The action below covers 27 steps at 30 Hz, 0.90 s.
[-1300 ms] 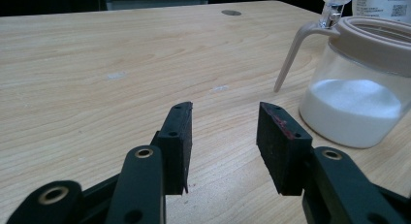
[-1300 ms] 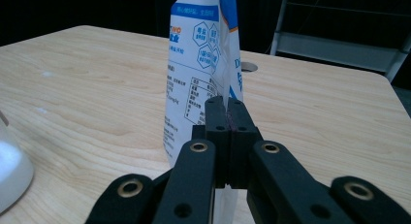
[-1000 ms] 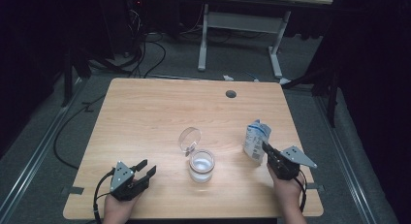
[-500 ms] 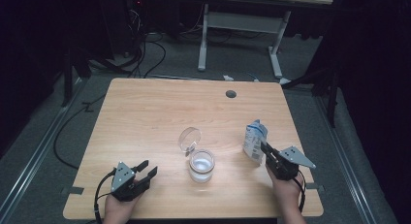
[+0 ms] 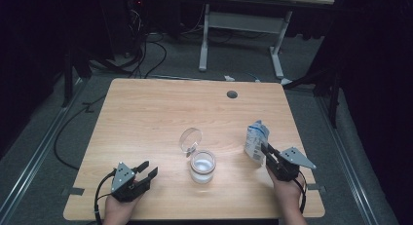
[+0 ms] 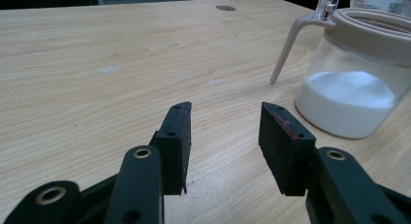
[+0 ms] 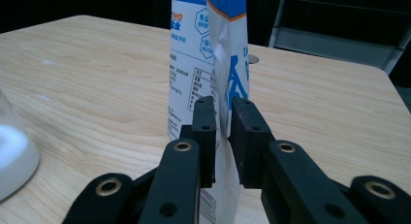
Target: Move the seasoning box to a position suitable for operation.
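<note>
Just now the right gripper (image 7: 222, 136) had its jaws easing apart, the edge of the bag (image 5: 255, 140) between them, so release looked under way; whether the pads were touching it was hard to tell. Bag stood upright on the table (image 5: 156, 113), right of the jar (image 5: 202, 165), white with blue print, top open. Jar held white powder, lid flipped up. Left gripper (image 6: 225, 136) sat open and empty near the front edge
</note>
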### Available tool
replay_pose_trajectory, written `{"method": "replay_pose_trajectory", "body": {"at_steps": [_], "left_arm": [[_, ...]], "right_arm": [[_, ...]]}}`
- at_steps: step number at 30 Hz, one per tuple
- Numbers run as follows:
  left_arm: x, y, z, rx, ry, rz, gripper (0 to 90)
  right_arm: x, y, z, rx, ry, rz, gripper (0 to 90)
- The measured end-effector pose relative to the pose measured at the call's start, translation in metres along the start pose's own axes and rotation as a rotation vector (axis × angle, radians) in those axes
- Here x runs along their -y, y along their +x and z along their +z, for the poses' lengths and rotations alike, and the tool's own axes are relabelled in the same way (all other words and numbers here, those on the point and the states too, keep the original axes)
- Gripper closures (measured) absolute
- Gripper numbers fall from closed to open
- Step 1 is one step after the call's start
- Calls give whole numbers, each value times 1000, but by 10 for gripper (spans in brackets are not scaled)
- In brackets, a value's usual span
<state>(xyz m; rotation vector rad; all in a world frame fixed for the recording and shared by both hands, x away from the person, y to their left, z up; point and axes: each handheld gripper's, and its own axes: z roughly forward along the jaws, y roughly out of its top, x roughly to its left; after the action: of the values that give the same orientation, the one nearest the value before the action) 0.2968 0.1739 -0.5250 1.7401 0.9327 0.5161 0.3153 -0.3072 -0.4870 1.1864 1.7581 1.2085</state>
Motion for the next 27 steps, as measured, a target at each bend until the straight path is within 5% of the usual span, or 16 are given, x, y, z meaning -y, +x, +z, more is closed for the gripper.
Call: {"method": "replay_pose_trajectory", "body": {"at_steps": [27], "left_arm": [[-1, -9, 8, 9, 69, 56, 593]], "right_arm": [[15, 8, -14, 31, 68, -10, 603]]}}
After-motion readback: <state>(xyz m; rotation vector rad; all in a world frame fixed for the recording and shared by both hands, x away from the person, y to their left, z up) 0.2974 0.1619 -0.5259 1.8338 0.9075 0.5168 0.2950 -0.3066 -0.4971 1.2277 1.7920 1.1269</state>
